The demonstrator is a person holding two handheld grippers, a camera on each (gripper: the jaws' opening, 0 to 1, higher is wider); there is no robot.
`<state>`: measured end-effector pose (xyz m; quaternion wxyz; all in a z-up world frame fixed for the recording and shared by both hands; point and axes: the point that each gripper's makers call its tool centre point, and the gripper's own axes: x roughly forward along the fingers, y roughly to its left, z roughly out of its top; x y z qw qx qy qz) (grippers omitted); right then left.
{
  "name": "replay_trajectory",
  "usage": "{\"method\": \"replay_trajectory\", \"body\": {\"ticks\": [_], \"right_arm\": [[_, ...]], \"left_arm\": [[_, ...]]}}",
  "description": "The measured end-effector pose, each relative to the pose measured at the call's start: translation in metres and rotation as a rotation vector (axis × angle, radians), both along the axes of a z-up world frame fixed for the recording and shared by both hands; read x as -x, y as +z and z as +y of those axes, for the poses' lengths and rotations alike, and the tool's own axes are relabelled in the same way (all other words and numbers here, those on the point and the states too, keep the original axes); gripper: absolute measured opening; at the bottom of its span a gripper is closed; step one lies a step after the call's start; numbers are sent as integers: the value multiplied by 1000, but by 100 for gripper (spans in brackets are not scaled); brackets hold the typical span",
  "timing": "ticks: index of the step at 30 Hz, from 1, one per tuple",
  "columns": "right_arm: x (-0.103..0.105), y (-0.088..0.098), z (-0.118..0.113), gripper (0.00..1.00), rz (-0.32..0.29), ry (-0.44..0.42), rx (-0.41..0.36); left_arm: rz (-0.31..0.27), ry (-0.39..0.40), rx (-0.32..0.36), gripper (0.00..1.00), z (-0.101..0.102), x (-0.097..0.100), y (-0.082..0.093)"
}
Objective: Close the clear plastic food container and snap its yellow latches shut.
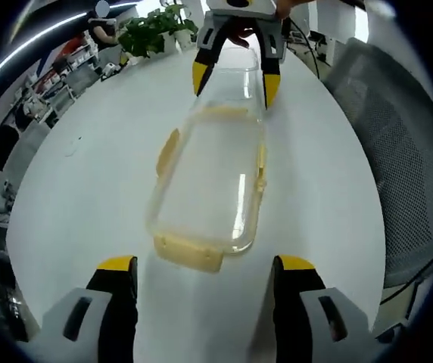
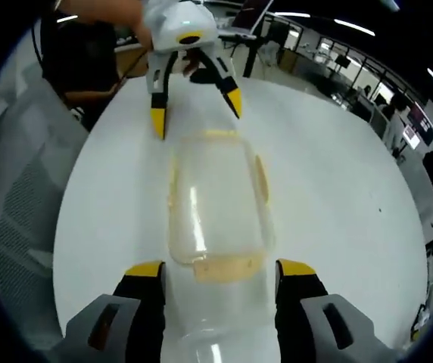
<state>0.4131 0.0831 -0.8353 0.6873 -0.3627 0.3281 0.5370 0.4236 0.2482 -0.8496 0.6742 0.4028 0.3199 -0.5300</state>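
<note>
An open-plan office: white table, mesh chair, potted plant, desks with monitors.

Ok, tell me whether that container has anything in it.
Empty: through the clear container the white table shows, in both views. Whether its yellow latches are snapped, I cannot tell.

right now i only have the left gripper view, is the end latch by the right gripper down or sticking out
Observer: In the right gripper view that latch lies flat against the container end, midway between the jaws of the open right gripper. I can't tell if it has clicked.

Operator: ok and whats behind my left gripper, cant see back there

Observer: A person in dark clothes is close behind the left gripper, at the table's edge.
</note>
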Motion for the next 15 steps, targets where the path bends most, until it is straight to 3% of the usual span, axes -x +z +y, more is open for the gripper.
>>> {"method": "replay_trajectory", "body": {"ticks": [15], "right_arm": [[-2,-11,-2,56,65,24,52]], "left_arm": [[41,-115,-72,67,-2,-8,-2]]}}
